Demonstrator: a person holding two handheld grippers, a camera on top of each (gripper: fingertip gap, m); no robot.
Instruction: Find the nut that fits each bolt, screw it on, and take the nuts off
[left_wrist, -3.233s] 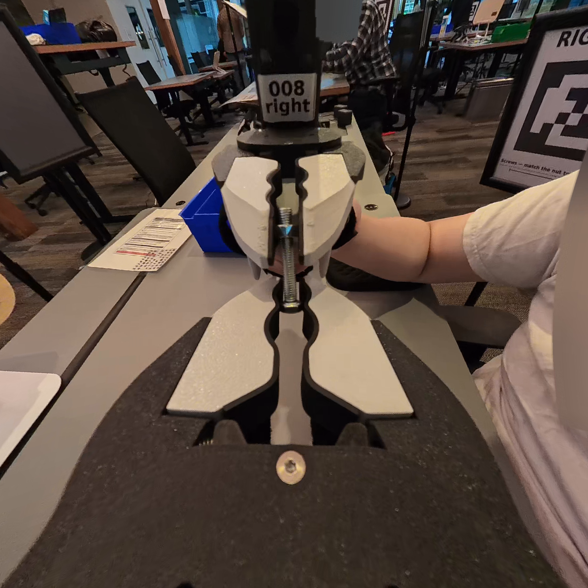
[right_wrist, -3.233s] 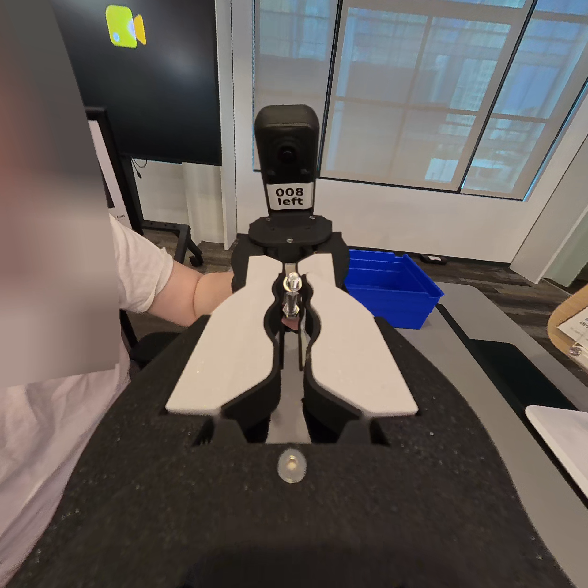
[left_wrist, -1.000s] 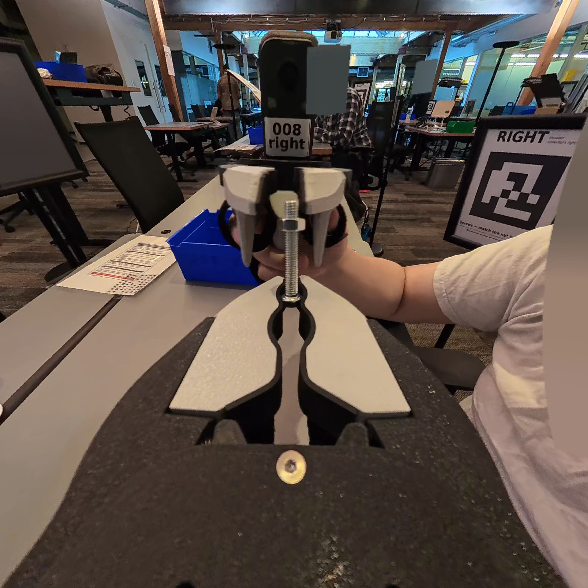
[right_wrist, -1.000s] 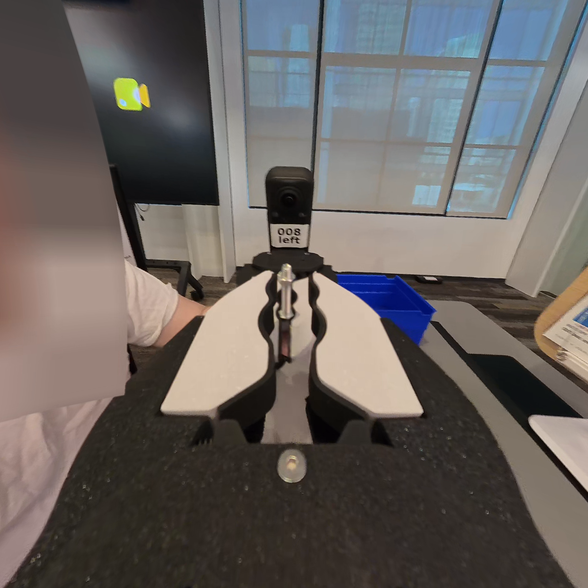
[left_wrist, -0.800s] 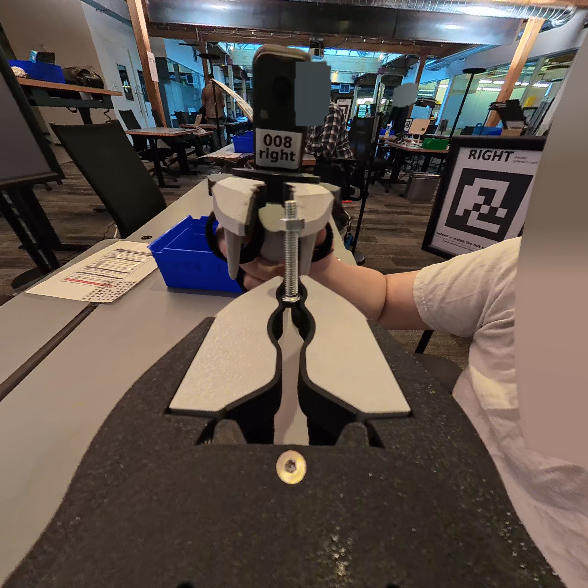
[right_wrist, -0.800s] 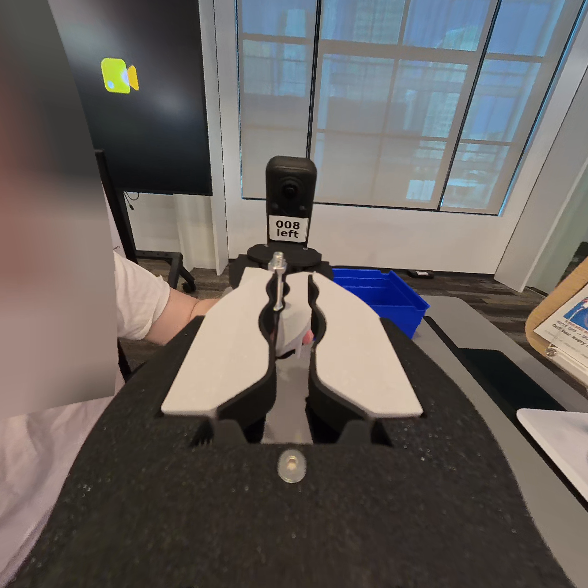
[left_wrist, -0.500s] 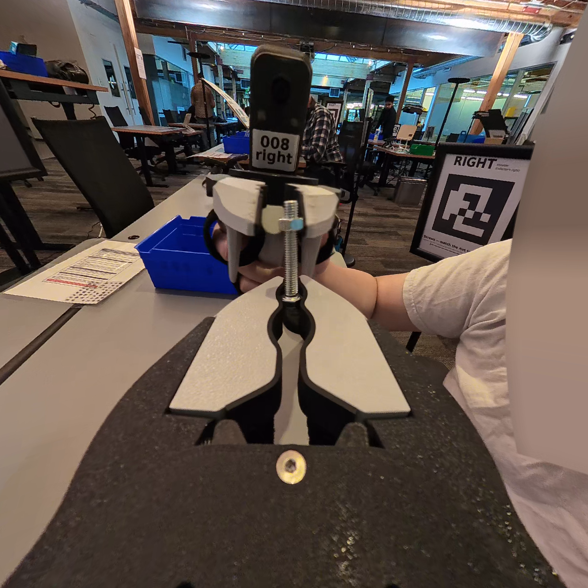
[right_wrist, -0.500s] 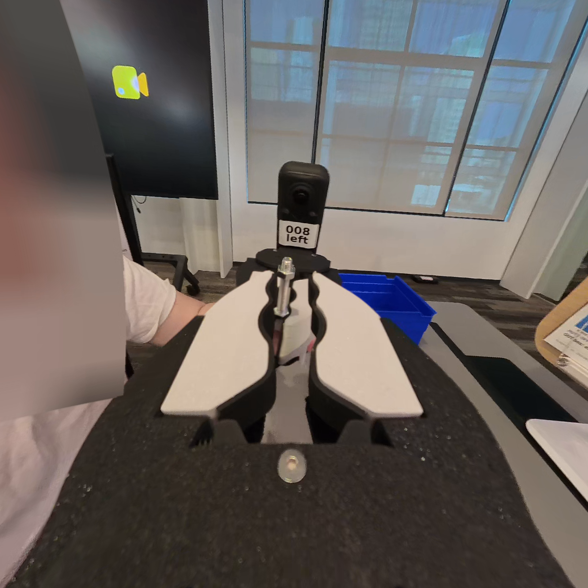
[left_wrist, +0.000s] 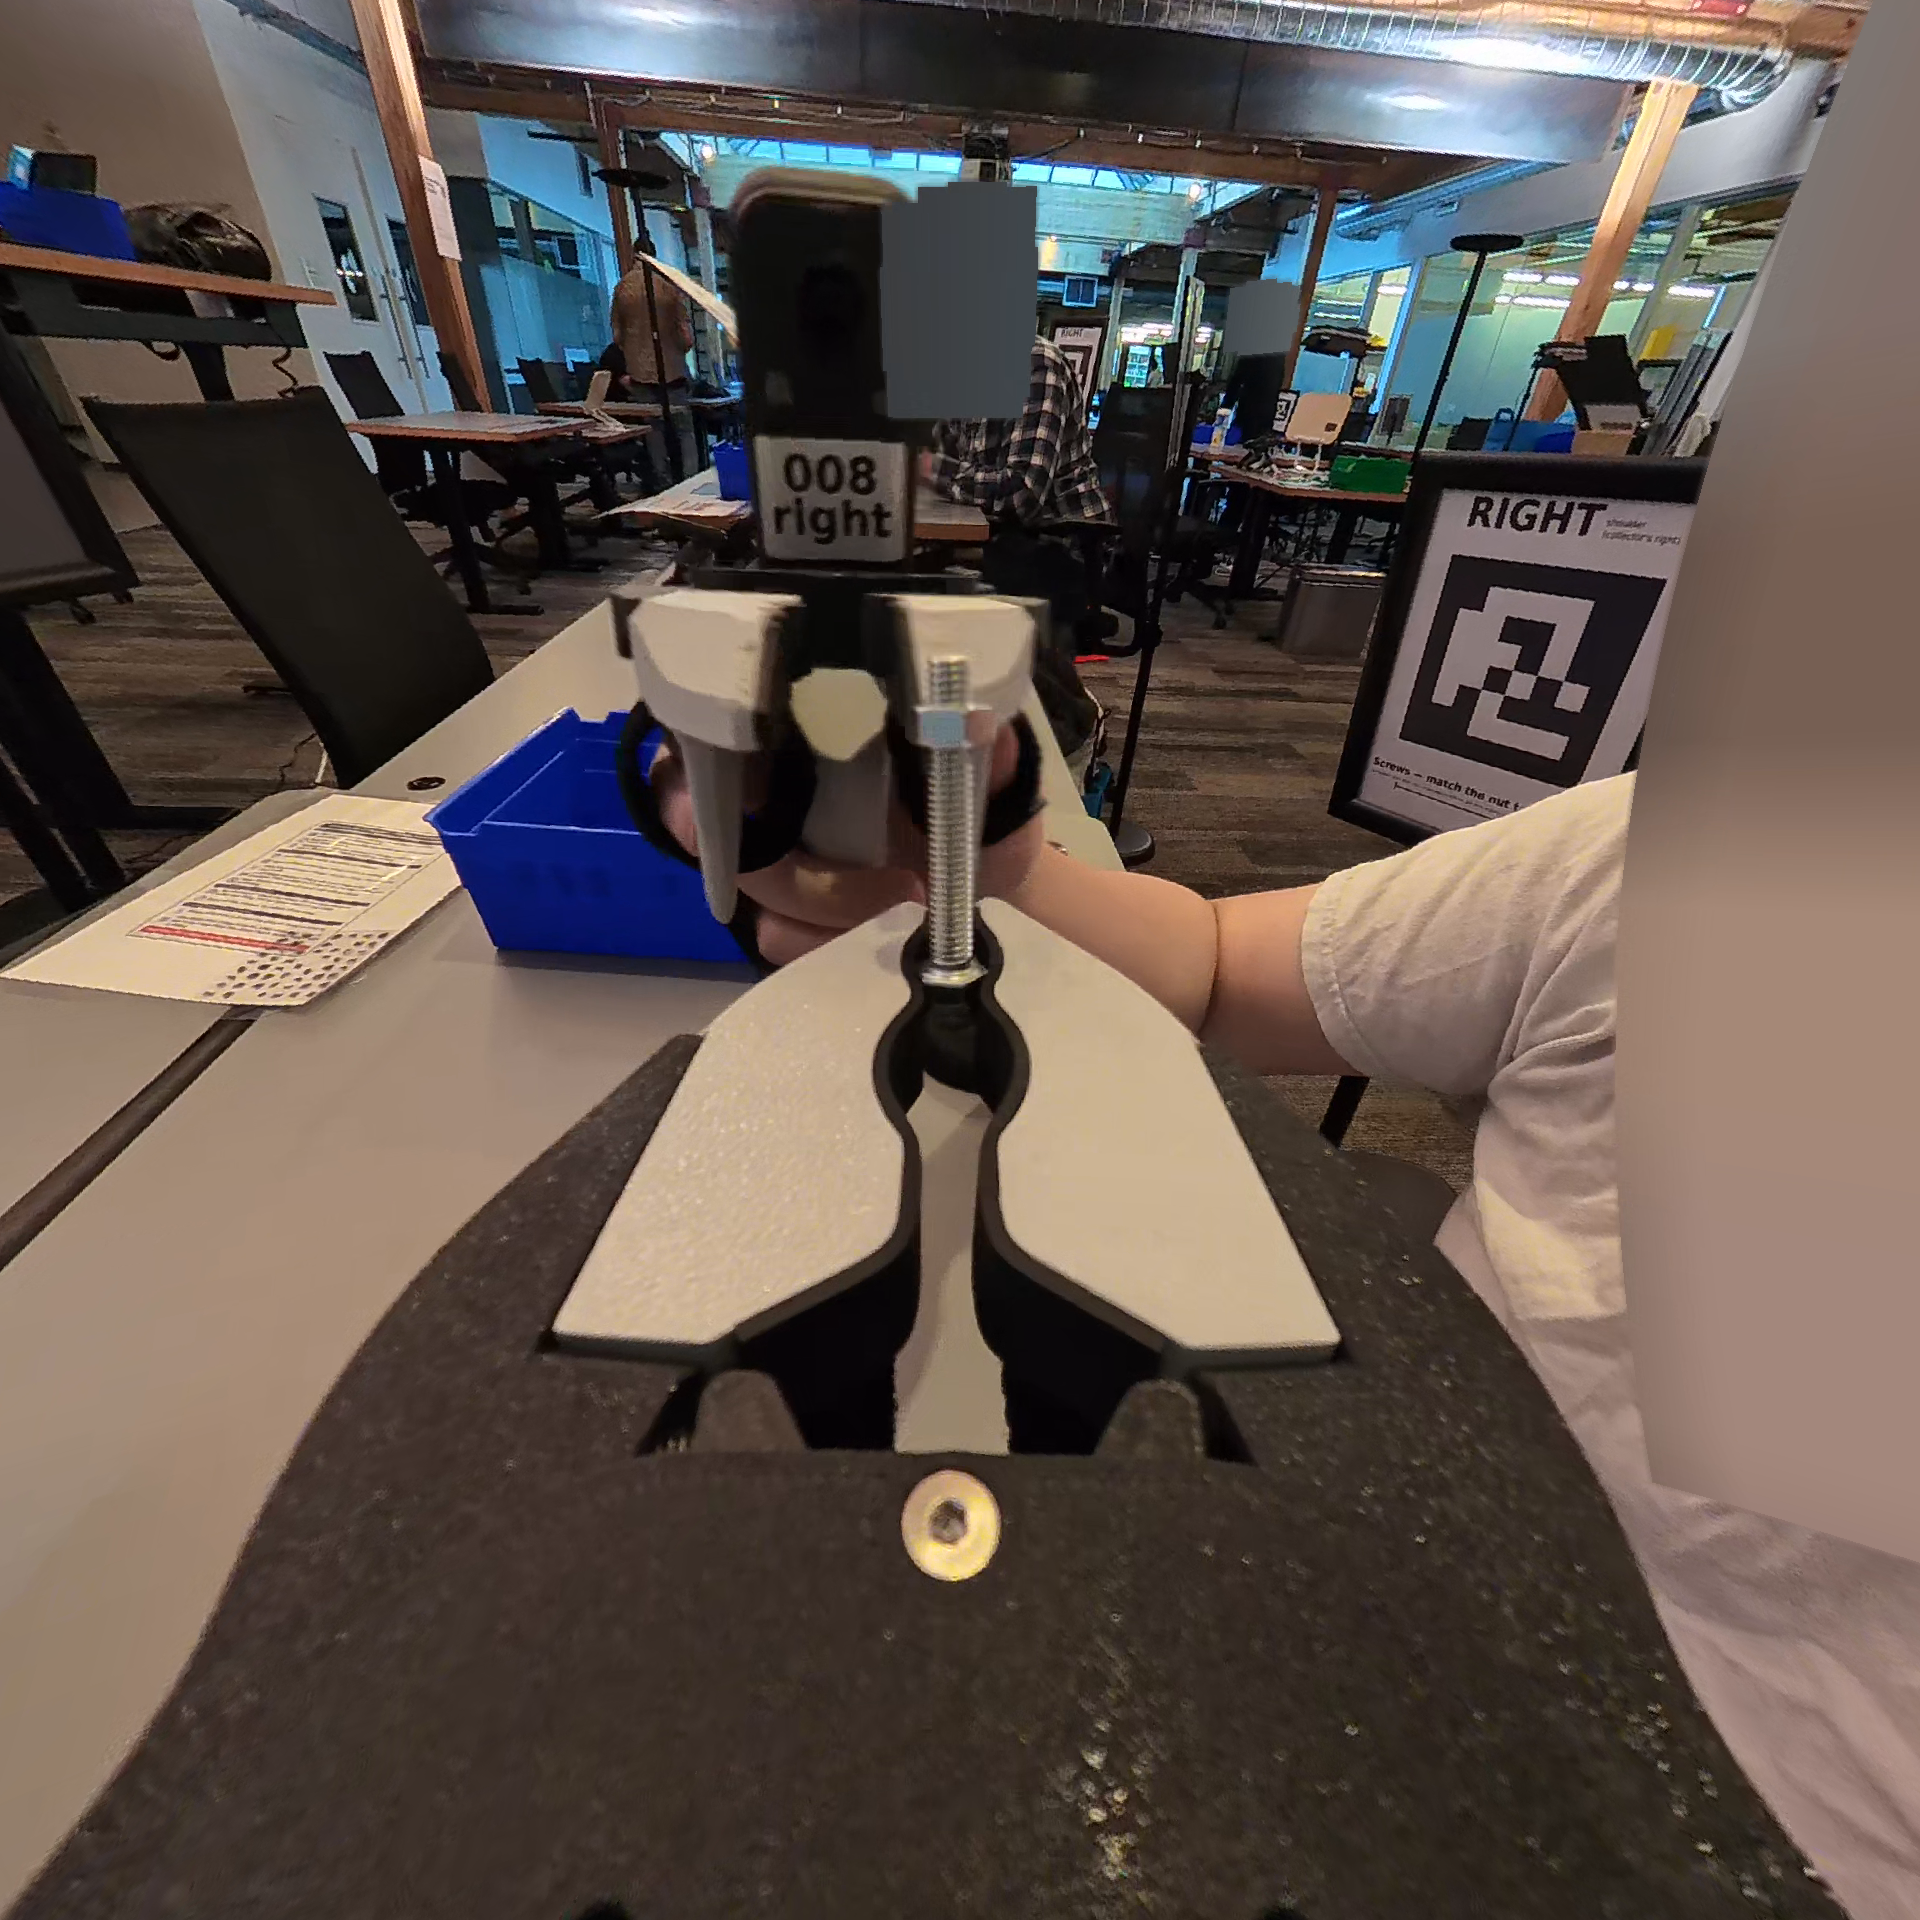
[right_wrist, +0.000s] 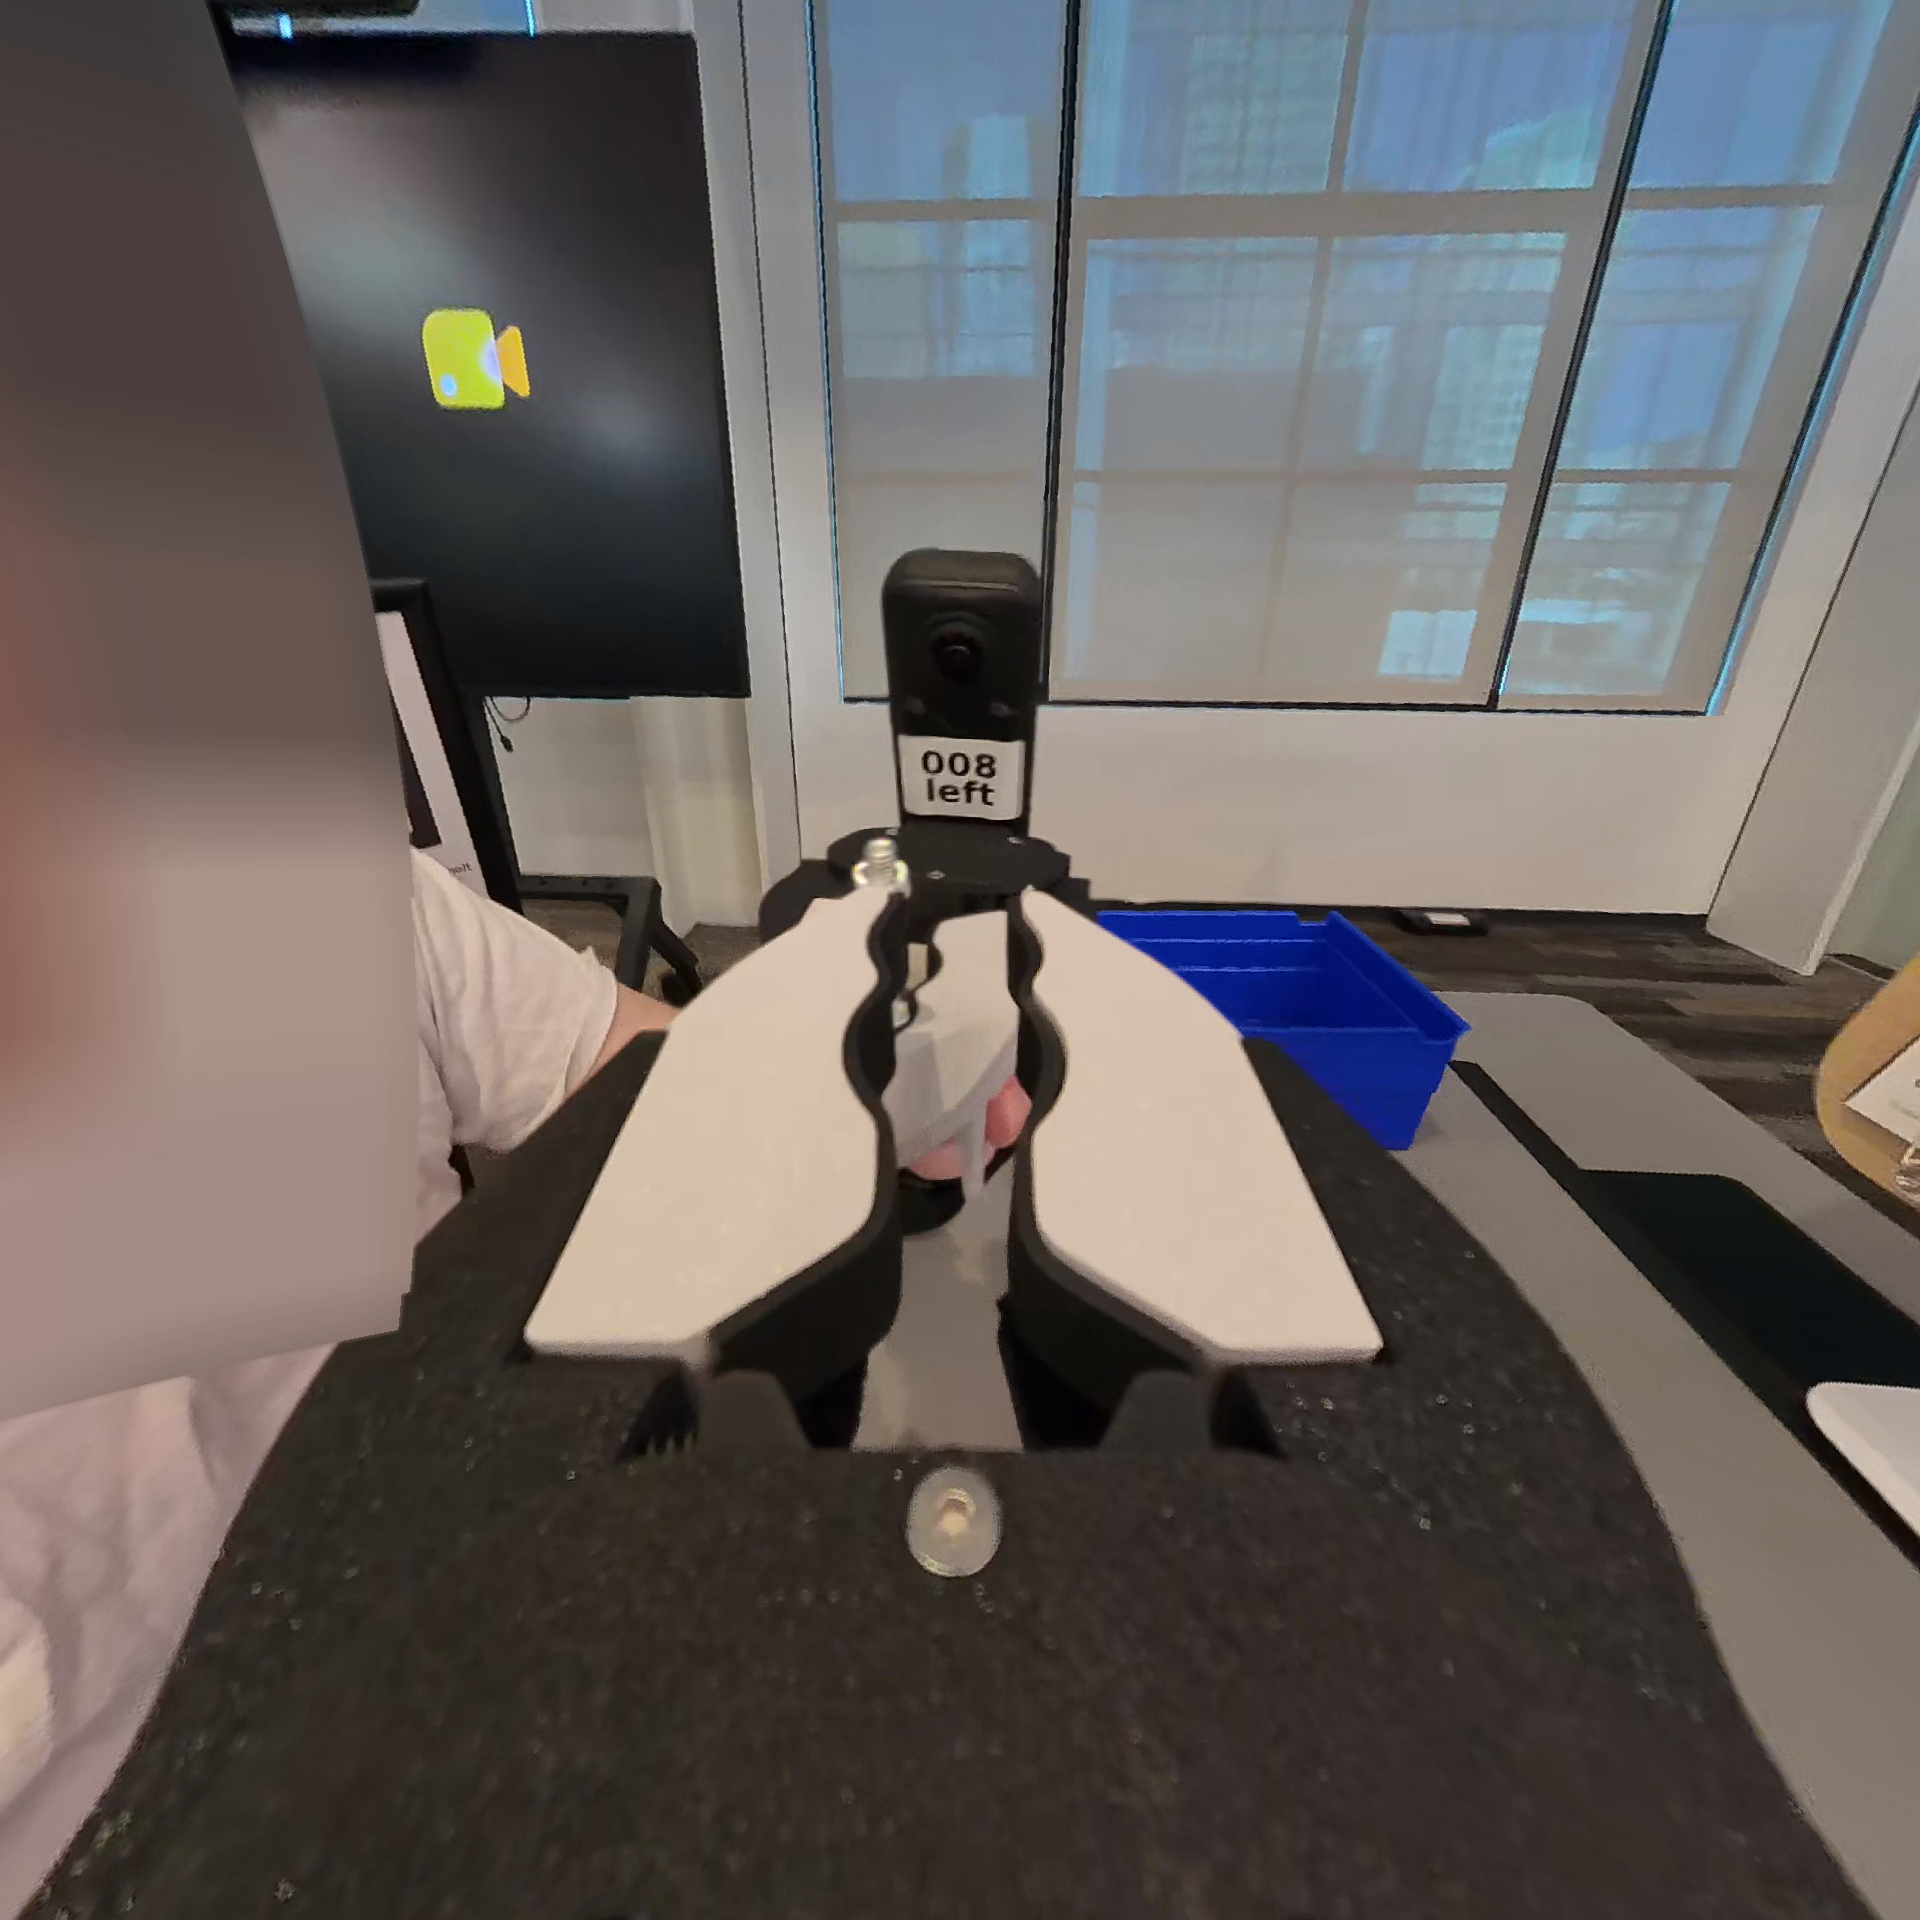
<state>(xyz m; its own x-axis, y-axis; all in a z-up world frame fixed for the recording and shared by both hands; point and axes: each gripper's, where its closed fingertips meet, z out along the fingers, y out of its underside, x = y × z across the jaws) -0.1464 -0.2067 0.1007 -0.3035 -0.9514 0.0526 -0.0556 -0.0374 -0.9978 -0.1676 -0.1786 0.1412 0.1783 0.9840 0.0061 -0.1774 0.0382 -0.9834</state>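
The left tool (left_wrist: 951, 971) is closed on the head end of a threaded bolt (left_wrist: 950, 831), its two pale fingers (left_wrist: 790, 1132) pinched narrow around the base so that the bolt stands upright out of the tips. A small nut (left_wrist: 943, 724) sits high on the thread, a short way below the top end, and a second flange shows at the very bottom, right at the fingertips. The right tool (right_wrist: 945, 925) faces the left one from close by; its jaws stand apart and nothing is between them. In the left wrist view it hangs just behind and to the left of the bolt, tips pointing down, with a hand (left_wrist: 831, 894) wrapped round its grip and a bare forearm leading to a white sleeve (left_wrist: 1475, 935). In the right wrist view the bolt's top with the nut (right_wrist: 879, 869) pokes up just past the tip of the left-hand finger, outside the gap, not touching either finger as far as can be seen.

Both tools are held above a grey table (left_wrist: 260, 1143). On it, behind the right tool, sits a blue bin (left_wrist: 582, 852), and further left lies a printed sheet (left_wrist: 270, 904). A framed sign with a black-and-white marker (left_wrist: 1517, 665) stands off to the right, beyond the sleeve
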